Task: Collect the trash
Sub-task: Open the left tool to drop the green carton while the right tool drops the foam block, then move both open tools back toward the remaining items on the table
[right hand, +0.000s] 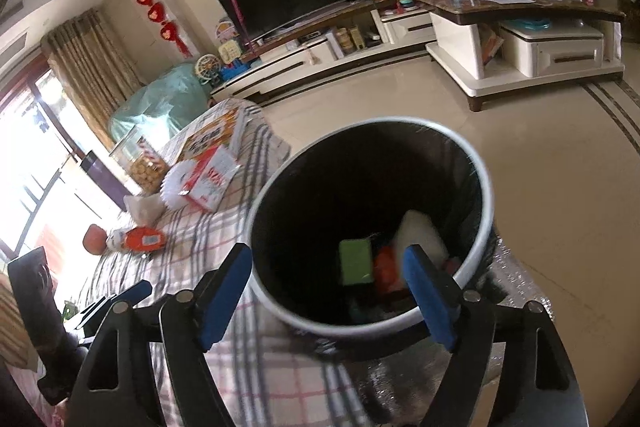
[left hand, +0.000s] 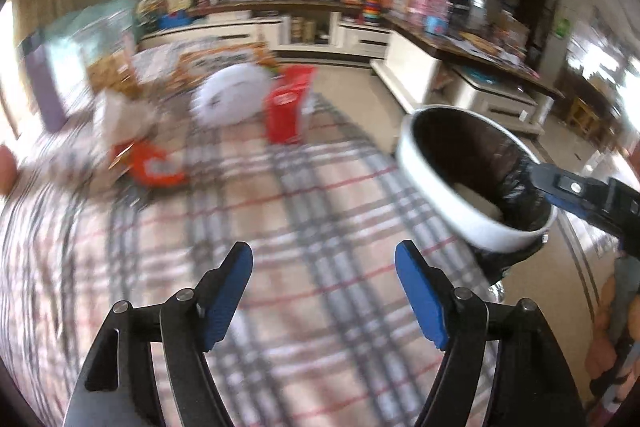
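The waste bin (right hand: 372,223), lined with a black bag, is placed at the edge of the tabletop (left hand: 280,227), presumably so that litter can be dropped straight in; a green packet (right hand: 355,261) and white wad (right hand: 420,231) lie inside. The right tongs (right hand: 332,291) are held wide and empty above its rim. The left tongs (left hand: 324,295) are spread wide, empty, aimed over the plaid cloth toward an orange wrapper (left hand: 154,167).

I am seeing daylight blowing out the tall glass window (right hand: 40,131) at left, motion blur smearing the plaid checked cloth (left hand: 280,227), edges bending darkly.
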`<action>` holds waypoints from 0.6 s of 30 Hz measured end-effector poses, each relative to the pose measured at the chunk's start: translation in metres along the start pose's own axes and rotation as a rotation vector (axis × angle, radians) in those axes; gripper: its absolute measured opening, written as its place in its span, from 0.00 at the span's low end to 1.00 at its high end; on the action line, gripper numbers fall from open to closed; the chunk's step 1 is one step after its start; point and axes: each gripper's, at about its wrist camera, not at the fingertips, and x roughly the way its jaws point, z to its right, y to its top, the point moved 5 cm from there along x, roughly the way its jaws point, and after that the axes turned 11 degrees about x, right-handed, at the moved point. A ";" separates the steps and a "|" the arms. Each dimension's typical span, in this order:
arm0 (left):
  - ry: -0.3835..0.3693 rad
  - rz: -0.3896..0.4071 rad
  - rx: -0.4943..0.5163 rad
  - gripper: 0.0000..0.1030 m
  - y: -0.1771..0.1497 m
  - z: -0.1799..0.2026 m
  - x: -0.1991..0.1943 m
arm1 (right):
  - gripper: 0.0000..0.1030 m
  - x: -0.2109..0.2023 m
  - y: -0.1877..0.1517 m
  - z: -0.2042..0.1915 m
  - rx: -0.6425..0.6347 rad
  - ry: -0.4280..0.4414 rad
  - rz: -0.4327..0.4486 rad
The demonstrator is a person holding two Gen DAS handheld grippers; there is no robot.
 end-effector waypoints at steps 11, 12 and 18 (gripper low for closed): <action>0.144 0.040 -0.124 0.72 -0.048 -0.053 -0.041 | 0.82 0.012 -0.033 -0.056 -0.078 0.049 -0.033; 0.146 0.040 -0.137 0.72 -0.053 -0.056 -0.043 | 0.82 0.015 -0.036 -0.061 -0.083 0.055 -0.041; 0.158 -0.034 -0.141 0.73 -0.070 -0.074 -0.043 | 0.82 0.031 -0.054 -0.085 -0.113 0.065 -0.075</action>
